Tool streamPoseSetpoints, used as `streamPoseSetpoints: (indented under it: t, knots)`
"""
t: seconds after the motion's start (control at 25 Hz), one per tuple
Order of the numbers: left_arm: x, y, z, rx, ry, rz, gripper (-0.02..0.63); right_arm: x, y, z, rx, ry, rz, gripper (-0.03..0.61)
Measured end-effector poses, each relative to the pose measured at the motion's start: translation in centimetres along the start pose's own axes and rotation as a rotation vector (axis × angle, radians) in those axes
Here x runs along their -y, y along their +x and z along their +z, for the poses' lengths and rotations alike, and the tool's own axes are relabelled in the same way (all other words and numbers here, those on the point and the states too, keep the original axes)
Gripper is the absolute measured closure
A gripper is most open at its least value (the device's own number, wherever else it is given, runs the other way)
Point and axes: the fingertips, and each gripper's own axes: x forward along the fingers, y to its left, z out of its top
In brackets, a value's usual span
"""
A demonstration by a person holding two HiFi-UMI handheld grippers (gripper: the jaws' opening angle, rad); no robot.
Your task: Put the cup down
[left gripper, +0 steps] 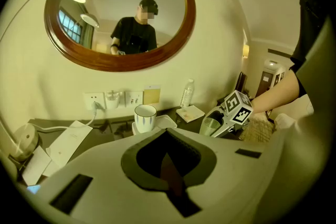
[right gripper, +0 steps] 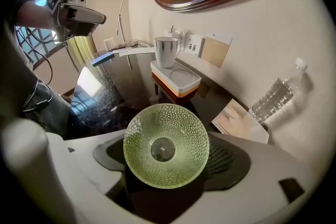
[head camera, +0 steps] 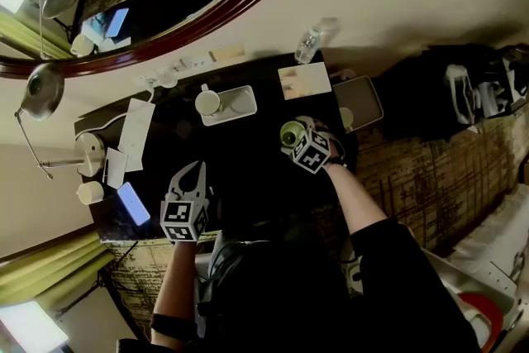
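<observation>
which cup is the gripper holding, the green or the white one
The green dimpled glass cup, clamped between the jaws of the right gripper; the white mug stands free on the white tray.

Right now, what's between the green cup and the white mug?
Between green cup and white mug: bare dark tabletop, then the empty part of the white tray the mug stands on; the right gripper view shows it.
</observation>
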Motion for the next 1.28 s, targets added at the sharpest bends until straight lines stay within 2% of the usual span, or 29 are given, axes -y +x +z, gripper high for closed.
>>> streamPoseSetpoints:
  t: [0.32, 0.72, 1.04, 1.28]
  knots:
    - [-0.2, -1.0, -0.8, -0.003, -0.001, 0.017, 0.609, -0.2, 0.5, -1.1, -0.008, 0.016, -0.033, 0.136]
    - [0.6, -1.3, -0.4, 0.018, -0.002, 0.0, 0.609, -0.4, -2.3, 0.0, 0.041, 0.028, -0.053, 0.117]
    - [0.9, -2.3, 0.0, 0.039, -0.011, -0.021, 0.609, -0.2, -8.6, 3.6, 0.238, 0.238, -0.098, 0.121]
    - [0.2, -3.0, 0.3, 0.077, -0.015, -0.011, 0.608, -2.1, -14.1, 6.1, 0.418, 0.351, -0.079, 0.208]
